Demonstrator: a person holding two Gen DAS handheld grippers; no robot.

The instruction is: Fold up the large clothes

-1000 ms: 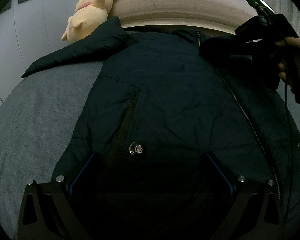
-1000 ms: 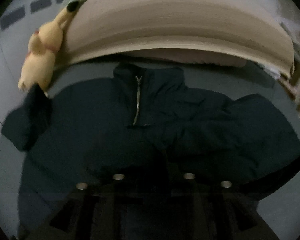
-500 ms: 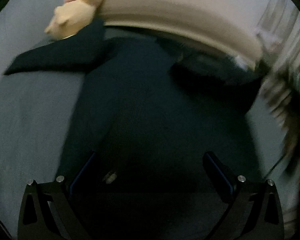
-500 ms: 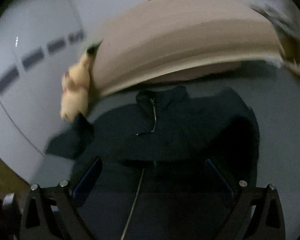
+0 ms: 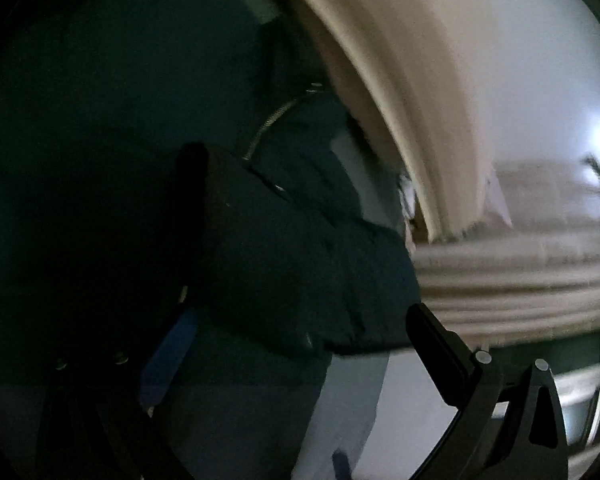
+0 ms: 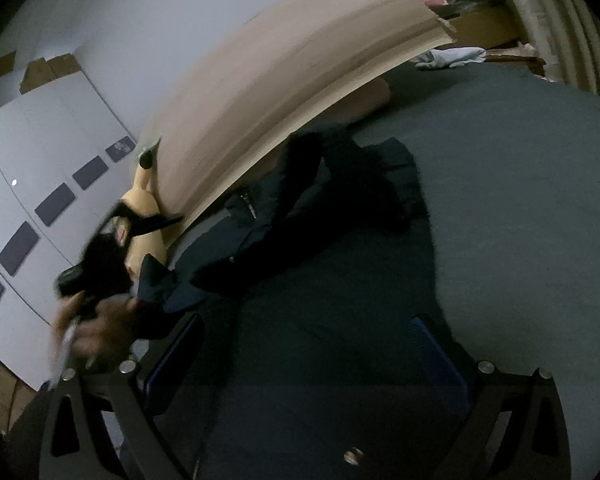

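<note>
With your right gripper (image 6: 308, 364) and left gripper (image 5: 300, 364) both spread wide and holding nothing, the dark navy padded jacket (image 6: 300, 216) lies on the grey bedsheet (image 6: 520, 200) near the beige headboard (image 6: 284, 92), apparently released mid-fold.

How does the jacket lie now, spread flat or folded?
Partly folded: the dark jacket lies on the grey bed with one sleeve laid across its front, zipper showing.

Jacket (image 6: 284, 216): dark navy, padded, with a metal front zip (image 5: 268, 128). Lies spread and partly folded over itself on the grey bed, collar towards the headboard edge, one sleeve reaching its left side.
</note>
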